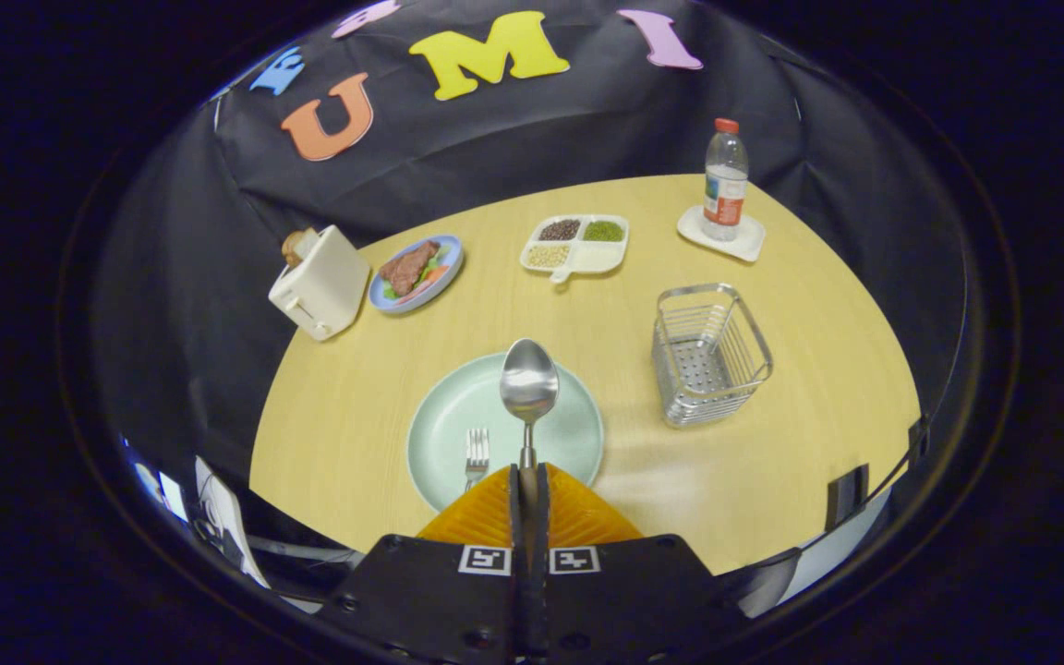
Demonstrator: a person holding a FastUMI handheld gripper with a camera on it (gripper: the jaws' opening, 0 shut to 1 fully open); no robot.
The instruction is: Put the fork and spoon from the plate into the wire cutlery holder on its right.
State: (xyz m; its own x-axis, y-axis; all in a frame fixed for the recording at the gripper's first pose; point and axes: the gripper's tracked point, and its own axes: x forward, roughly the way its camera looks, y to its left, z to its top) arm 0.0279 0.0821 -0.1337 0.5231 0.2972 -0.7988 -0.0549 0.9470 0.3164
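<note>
My gripper (529,476) is shut on the handle of a metal spoon (528,383), whose bowl sticks out ahead of the fingers above the pale green plate (569,434). A metal fork (476,454) lies on the plate just left of the fingers, its handle hidden under them. The empty wire cutlery holder (709,354) stands on the table to the right of the plate, well ahead and right of the fingers.
Beyond the plate stand a white toaster (320,283), a blue plate with food (417,272), a divided white tray of beans (575,245) and a water bottle (725,180) on a white coaster. The round wooden table (772,480) ends near the fingers.
</note>
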